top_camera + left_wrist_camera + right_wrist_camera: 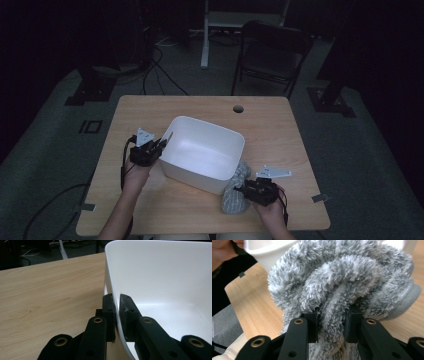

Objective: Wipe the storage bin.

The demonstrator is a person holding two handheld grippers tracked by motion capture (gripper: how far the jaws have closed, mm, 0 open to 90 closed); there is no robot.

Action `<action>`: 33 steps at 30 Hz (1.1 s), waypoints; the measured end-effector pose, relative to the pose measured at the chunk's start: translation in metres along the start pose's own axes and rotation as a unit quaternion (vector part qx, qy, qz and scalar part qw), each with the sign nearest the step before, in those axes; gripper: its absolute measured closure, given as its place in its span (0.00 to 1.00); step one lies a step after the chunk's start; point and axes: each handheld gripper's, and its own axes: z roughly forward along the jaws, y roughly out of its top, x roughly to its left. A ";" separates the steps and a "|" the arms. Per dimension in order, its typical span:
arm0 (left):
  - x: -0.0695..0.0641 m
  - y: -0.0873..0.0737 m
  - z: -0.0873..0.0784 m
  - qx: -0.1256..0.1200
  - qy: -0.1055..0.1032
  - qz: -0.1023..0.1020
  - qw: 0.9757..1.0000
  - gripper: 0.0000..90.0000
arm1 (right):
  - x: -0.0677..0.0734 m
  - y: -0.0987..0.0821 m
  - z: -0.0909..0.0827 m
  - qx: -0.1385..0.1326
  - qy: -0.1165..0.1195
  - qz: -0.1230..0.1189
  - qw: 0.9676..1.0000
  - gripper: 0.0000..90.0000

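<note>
A white plastic tub [202, 152] stands in the middle of the wooden table. My left gripper [159, 145] is shut on the tub's left rim [117, 315], one jaw outside the wall and one inside. A grey fluffy cloth [235, 192] lies bunched against the tub's near right corner. My right gripper [240, 190] is shut on a fold of that fluffy cloth [337, 290], which bulges above the jaws and hides most of the tub behind it.
The wooden table [150, 110] has a round cable hole [238, 108] near its far edge. A folding chair [270, 55] and stand legs sit on the dark floor beyond. The tub's inside [162, 285] holds nothing that I can see.
</note>
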 end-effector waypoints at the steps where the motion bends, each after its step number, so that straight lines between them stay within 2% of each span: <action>1: 0.000 0.000 0.000 -0.001 -0.001 0.000 1.000 0.93 | -0.002 -0.001 0.003 0.008 -0.003 0.002 1.000 0.78; 7: 0.002 -0.001 0.001 -0.004 -0.005 -0.004 1.000 0.91 | -0.016 -0.015 0.023 0.057 -0.009 0.010 0.998 0.78; 9: 0.001 0.000 0.001 -0.003 0.001 -0.004 1.000 0.91 | -0.019 -0.017 0.024 0.058 -0.003 0.019 0.998 0.78; 10: 0.001 0.000 0.001 -0.003 0.001 -0.002 1.000 0.92 | -0.018 -0.015 0.023 0.060 -0.006 0.013 0.998 0.78; 12: 0.001 0.000 0.001 -0.003 0.003 -0.002 1.000 0.92 | -0.013 -0.009 0.014 0.042 -0.003 0.004 0.999 0.78; 15: 0.001 0.000 0.001 -0.003 0.006 -0.003 1.000 0.92 | -0.005 0.006 -0.006 -0.012 0.004 -0.017 1.000 0.78; 18: 0.001 0.000 0.001 -0.005 0.005 -0.006 1.000 0.92 | -0.004 0.019 -0.026 -0.075 0.018 -0.027 0.997 0.78; 20: 0.001 0.000 0.001 -0.004 0.002 -0.003 1.000 0.92 | -0.006 0.026 -0.030 -0.088 0.016 -0.033 0.995 0.78; 22: 0.002 0.000 0.001 -0.004 -0.004 -0.003 1.000 0.92 | -0.007 0.029 -0.025 -0.078 0.010 -0.038 0.996 0.77; 24: 0.004 -0.001 0.001 -0.009 -0.012 -0.011 1.000 0.92 | -0.009 0.028 -0.019 -0.078 0.003 -0.030 0.996 0.78; 26: 0.003 -0.001 0.001 -0.013 -0.008 -0.008 1.000 0.92 | -0.011 0.024 -0.010 -0.052 -0.021 -0.032 0.998 0.78; 29: 0.002 -0.001 0.002 -0.013 -0.008 -0.008 1.000 0.92 | -0.021 0.012 0.006 -0.015 -0.026 -0.006 1.000 0.78; 31: 0.002 -0.001 0.002 -0.013 -0.008 -0.005 1.000 0.92 | -0.026 0.007 0.009 -0.028 -0.014 0.005 0.999 0.78; 33: 0.002 -0.001 0.002 -0.013 -0.008 -0.006 1.000 0.92 | -0.027 0.009 0.009 -0.024 -0.015 0.001 1.000 0.78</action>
